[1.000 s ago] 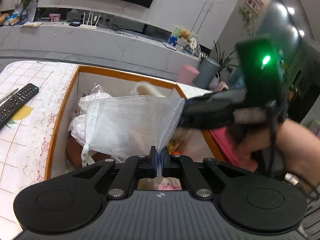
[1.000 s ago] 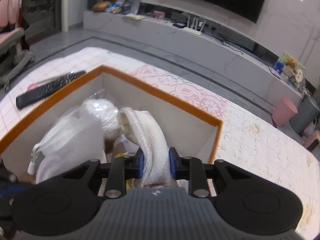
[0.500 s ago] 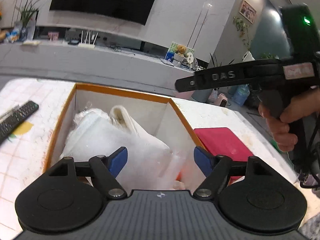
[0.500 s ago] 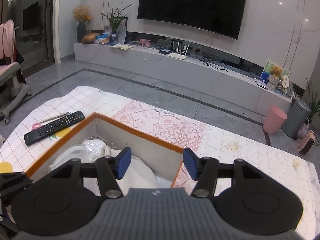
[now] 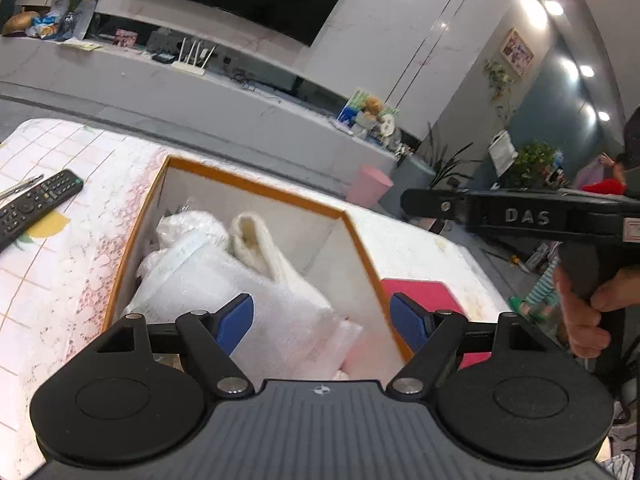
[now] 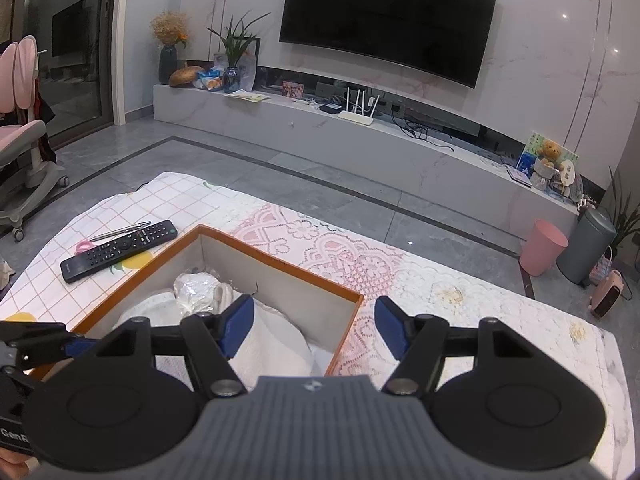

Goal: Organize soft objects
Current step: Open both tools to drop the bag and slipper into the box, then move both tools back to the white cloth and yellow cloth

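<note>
Room: a living room with a dark television (image 6: 386,26) on a marbled wall above a long pale media shelf (image 6: 360,140), over a grey tiled floor.
Surface: a covered surface (image 6: 460,300) with a checked cloth on one part and a pink lace pattern on the other.
Landmark: an open box (image 5: 256,188) with an orange rim and white inner walls stands on the surface.
Soft objects: a white mesh bag (image 5: 248,300), a cream rolled cloth (image 5: 256,244) and a crinkled clear plastic bundle (image 5: 188,224) all lie inside the box, pressed against one another.
Left tool: the left tool (image 5: 322,318) hangs above the near edge of the box, its blue pads spread wide with nothing gripped between them.
Right tool: the right tool (image 6: 314,322) is held over the box's near corner; its jaws are opening, and they hold nothing.
Hand: a hand (image 5: 584,304) grips the right tool's handle, seen to the right of the box in the left wrist view.
Beside the box: a black remote (image 6: 120,250) and a pen (image 6: 120,232) lie on the checked cloth, apart from the box; a red flat item (image 5: 420,292) lies just beside the box's other wall.
Beyond the box: a pink bin (image 6: 542,246) and a grey bin (image 6: 586,246) stand together on the floor.
</note>
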Demonstrator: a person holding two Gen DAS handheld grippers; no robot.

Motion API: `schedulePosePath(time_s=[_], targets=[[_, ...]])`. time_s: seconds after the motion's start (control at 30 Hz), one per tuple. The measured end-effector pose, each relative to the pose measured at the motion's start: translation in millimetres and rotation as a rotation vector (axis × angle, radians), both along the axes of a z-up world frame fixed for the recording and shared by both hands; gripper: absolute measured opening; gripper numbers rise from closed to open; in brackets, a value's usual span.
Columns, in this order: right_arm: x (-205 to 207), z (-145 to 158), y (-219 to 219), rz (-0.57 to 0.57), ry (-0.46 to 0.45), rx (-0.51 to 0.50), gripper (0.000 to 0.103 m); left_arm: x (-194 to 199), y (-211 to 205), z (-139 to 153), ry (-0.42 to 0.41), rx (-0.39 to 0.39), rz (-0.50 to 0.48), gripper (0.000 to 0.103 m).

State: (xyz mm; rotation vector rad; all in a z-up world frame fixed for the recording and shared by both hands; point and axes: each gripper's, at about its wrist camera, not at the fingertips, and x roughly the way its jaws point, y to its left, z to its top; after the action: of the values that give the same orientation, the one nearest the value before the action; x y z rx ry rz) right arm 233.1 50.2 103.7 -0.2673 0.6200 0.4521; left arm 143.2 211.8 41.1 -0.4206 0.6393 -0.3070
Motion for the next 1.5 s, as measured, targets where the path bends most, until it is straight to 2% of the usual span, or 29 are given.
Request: schedulePosePath(time_s=[0.07, 0.23, 0.37, 0.43, 0.57, 0.63, 0.7, 0.77, 0.83, 0.87, 1.07, 1.27, 1.33, 1.4, 1.5], targets=[[0.7, 3.7, -1.8, -0.009, 0.001, 0.004, 0.066, -1.1, -1.6, 5.1, -0.034, 0.005, 0.027, 0.091], [-1.2, 20.2, -13.9, -0.022, -0.035, 0.012, 0.068, -7.4, -12.2, 17.7, -0.097, 0.096, 0.038, 0.091], [0.7, 27.5, -39.0, -0.056, -0.048, 0.064, 0.069, -6.7, -22.4, 21.6, -0.045, 0.162, 0.094, 0.091], [1.5, 24.5, -54.9, -0.081, -0.044, 0.093, 0.069, -9.0, -27.3, 27.3, -0.068, 0.203, 0.115, 0.091], [-1.8, 14.3, -83.4, -0.123, -0.058, 0.100, 0.069, -15.7, -28.4, 41.0, -0.102, 0.216, 0.149, 0.091], [-5.3, 10.3, -96.8, -0.138, -0.070, 0.080, 0.069, -12.6, -31.9, 47.3, -0.059, 0.242, 0.206, 0.091], [-5.8, 6.6, -113.0, -0.149, -0.040, 0.097, 0.069, -10.0, -38.7, 51.2, -0.036, 0.273, 0.245, 0.090], [-6.0, 4.2, -130.6, -0.174, -0.021, 0.133, 0.070, -5.8, -44.5, 54.5, -0.025, 0.268, 0.224, 0.090], [-7.6, 0.8, -146.1, -0.185, -0.023, 0.163, 0.078, -3.0, -49.6, 58.9, -0.008, 0.224, 0.203, 0.090], [-8.3, -1.2, -151.5, -0.192, -0.028, 0.164, 0.078, -2.4, -53.3, 61.3, -0.009, 0.212, 0.192, 0.090], [-9.0, -11.3, -178.3, -0.217, -0.050, 0.149, 0.079, 10.9, -99.2, 78.8, -0.035, 0.240, 0.171, 0.090], [-13.6, -24.6, -213.4, -0.280, -0.136, 0.125, 0.081, 25.3, -156.9, 77.5, -0.048, 0.259, 0.096, 0.090], [-12.9, -33.3, -232.7, -0.348, -0.154, 0.164, 0.093, 28.4, -181.3, 71.8, -0.063, 0.276, 0.089, 0.090], [-9.1, -45.5, -255.8, -0.418, -0.153, 0.227, 0.093, 29.8, -203.0, 63.6, -0.075, 0.292, 0.059, 0.090], [5.1, -67.7, -287.5, -0.467, -0.089, 0.322, 0.093, 22.5, -234.0, 46.3, -0.122, 0.293, 0.062, 0.090]])
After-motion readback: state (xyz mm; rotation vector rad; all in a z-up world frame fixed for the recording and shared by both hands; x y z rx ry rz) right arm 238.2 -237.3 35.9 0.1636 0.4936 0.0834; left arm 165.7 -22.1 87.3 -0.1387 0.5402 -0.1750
